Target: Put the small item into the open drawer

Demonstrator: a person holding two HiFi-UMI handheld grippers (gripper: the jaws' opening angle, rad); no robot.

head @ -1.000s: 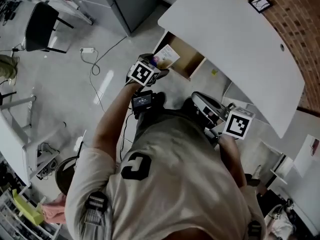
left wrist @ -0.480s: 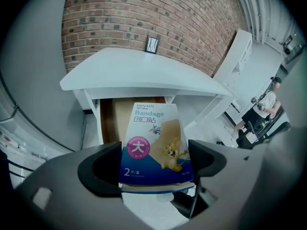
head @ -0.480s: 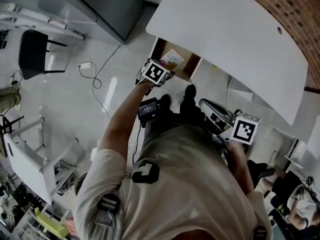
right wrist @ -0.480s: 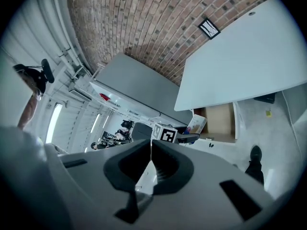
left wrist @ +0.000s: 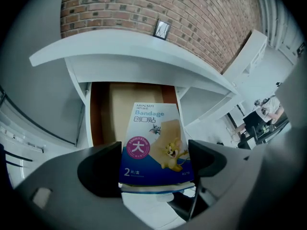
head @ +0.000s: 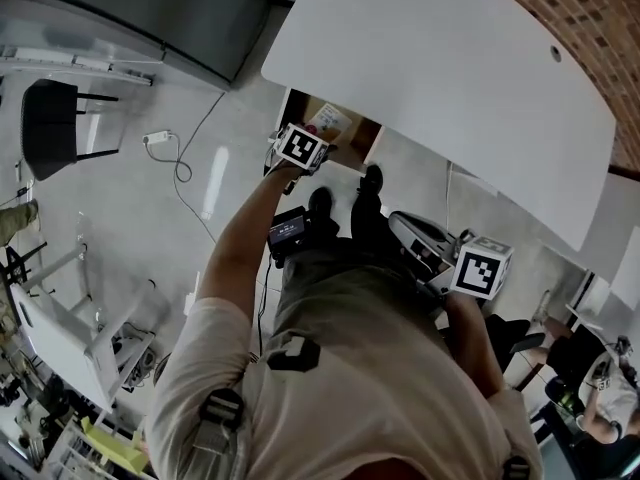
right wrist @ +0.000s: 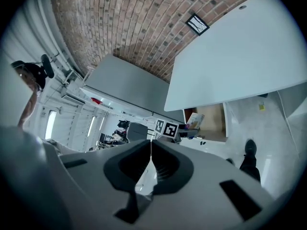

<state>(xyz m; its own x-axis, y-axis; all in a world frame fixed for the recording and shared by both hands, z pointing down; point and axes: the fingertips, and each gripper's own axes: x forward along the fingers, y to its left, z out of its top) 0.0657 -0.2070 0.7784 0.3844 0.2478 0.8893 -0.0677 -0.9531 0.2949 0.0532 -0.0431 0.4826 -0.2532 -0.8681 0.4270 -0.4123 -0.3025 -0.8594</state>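
My left gripper (left wrist: 154, 163) is shut on a flat bandage box (left wrist: 155, 145), blue and white with a cartoon mouse, held at its near end. Straight ahead lies the open drawer (left wrist: 125, 99), its brown wooden bottom bare, under the white desk (left wrist: 134, 47). In the head view the left gripper (head: 303, 149) hangs over the front of the drawer (head: 300, 108) and the box (head: 328, 121) reaches over it. My right gripper (right wrist: 150, 169) is shut with nothing in it, held back by my right hip (head: 478, 266). It sees the box (right wrist: 194, 120) from afar.
A brick wall (left wrist: 192, 13) with a small framed picture (left wrist: 162, 28) stands behind the desk. A grey cabinet (head: 170, 8) is left of the desk. A black chair (head: 50, 128) and a cable with a plug (head: 160, 138) lie on the floor at left. My shoes (head: 345, 193) are below the drawer.
I have stepped closer to the desk. The left gripper has carried the bandage box forward, up to the open drawer. The right gripper stays at my side.
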